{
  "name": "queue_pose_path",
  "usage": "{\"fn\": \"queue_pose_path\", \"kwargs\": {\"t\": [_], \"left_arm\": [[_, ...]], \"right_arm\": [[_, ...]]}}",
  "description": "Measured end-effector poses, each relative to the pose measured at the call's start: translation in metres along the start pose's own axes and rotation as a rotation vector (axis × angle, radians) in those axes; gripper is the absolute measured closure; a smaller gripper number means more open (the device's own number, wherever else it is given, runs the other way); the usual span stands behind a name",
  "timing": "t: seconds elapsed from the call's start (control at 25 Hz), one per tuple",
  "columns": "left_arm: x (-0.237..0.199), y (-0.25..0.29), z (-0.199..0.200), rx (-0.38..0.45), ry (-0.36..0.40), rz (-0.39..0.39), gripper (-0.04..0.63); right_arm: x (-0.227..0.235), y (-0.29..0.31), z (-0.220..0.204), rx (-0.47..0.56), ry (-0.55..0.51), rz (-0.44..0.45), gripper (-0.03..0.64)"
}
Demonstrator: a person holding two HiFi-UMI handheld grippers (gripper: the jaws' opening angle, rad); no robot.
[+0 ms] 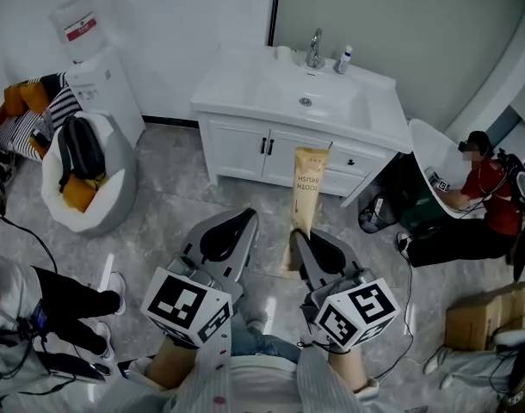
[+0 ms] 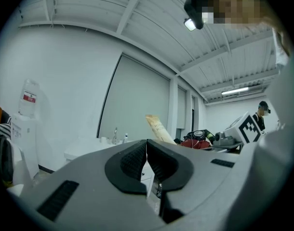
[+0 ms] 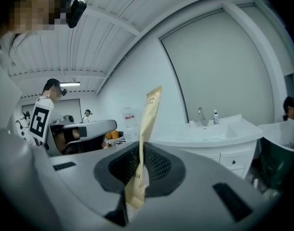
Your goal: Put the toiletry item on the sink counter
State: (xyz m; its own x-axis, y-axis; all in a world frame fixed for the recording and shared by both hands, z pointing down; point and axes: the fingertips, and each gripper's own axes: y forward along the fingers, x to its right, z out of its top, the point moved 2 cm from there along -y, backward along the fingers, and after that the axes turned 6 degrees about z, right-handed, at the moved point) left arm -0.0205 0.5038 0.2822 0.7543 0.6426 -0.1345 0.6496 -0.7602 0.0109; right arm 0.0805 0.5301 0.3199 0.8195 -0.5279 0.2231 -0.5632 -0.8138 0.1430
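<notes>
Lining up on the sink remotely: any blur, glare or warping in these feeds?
Head view: even light, sharp, packet print readable. Right gripper view: fisheye bends straight lines, dark corners, packet soft near the jaws. Left gripper view: same bending, bright ceiling light.

Btm end of toothbrush pack (image 1: 308,188) hidden in right gripper (image 1: 299,239) jaws, bottle (image 1: 342,59) by tap (image 1: 314,48) too small to ID

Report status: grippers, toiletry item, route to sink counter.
Right gripper shut on tan paper toothbrush packet, upright. Left gripper shut, empty. White sink counter ahead, packet not there yet; nothing seen blocking.
</notes>
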Motion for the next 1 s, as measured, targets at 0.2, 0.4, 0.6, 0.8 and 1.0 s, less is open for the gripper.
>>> {"fn": "queue_pose_path", "kwargs": {"t": [0.2, 0.4, 0.6, 0.8, 1.0], "left_arm": [[-0.037, 0.045, 0.006, -0.004, -0.003, -0.009, 0.578], [-0.084, 0.094, 0.016, -0.01, -0.012, -0.006, 0.578], [-0.128, 0.135, 0.027, -0.008, -0.007, -0.011, 0.578], [-0.171, 0.159, 0.035, -0.004, 0.001, -0.007, 0.578], [-0.208, 0.175, 0.037, -0.009, 0.007, -0.002, 0.578]], "right_arm": [[0.03, 0.047, 0.011, -0.015, 0.006, -0.009, 0.584], [0.06, 0.1, 0.031, -0.033, 0.001, -0.018, 0.583], [0.088, 0.153, 0.049, -0.037, -0.005, -0.027, 0.583], [0.099, 0.201, 0.056, -0.038, 0.005, -0.021, 0.583], [0.107, 0.238, 0.061, -0.027, 0.016, -0.027, 0.583]]}}
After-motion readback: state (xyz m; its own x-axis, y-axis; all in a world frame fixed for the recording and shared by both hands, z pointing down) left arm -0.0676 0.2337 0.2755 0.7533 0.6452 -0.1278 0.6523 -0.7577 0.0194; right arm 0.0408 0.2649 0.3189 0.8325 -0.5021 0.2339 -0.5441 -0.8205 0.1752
